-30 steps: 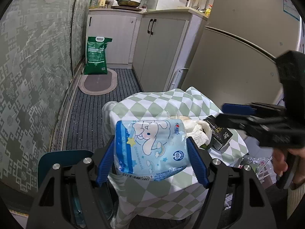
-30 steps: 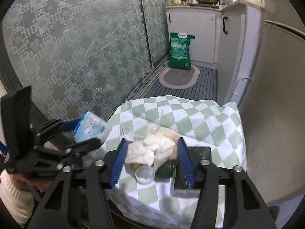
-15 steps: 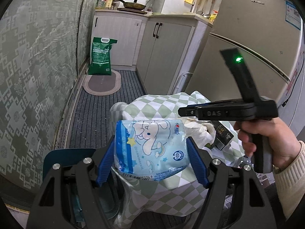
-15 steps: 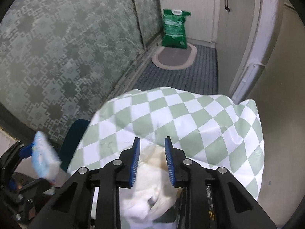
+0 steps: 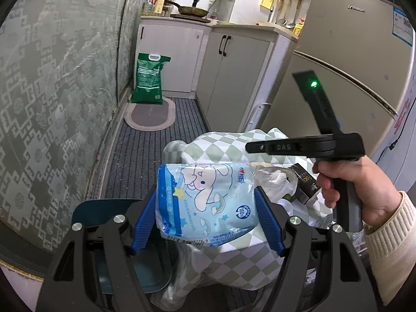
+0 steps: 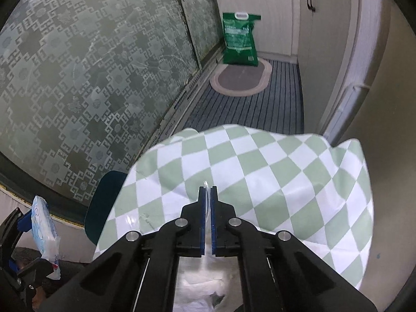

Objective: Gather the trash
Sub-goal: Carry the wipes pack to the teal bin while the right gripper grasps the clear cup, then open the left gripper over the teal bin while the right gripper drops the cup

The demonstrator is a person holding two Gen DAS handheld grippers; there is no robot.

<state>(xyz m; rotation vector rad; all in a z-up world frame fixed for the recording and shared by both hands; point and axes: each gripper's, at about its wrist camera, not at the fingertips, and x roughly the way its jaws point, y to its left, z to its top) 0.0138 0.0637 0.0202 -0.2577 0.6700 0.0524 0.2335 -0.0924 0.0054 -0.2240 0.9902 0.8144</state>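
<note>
My left gripper (image 5: 208, 221) is shut on a light blue tissue pack (image 5: 206, 202) with a cartoon dog, held above a dark teal bin (image 5: 124, 260) left of the table. The pack also shows in the right wrist view (image 6: 43, 231). My right gripper (image 6: 207, 202) is shut on the thin edge of a clear plastic bag (image 6: 200, 291) that hangs below it, over the green checked tablecloth (image 6: 260, 176). In the left wrist view the right gripper (image 5: 304, 147) hovers over white crumpled trash (image 5: 273, 179) and a black box (image 5: 305, 184).
A green sack (image 5: 150, 80) and an oval mat (image 5: 149, 114) lie on the striped floor. White cabinets (image 5: 234, 72) and a fridge (image 5: 351, 65) stand to the right. A patterned glass door (image 6: 91, 78) runs along the left.
My right gripper has closed from wide open to shut on the clear bag and risen above the table. The left gripper holds the tissue pack as before, nearly still.
</note>
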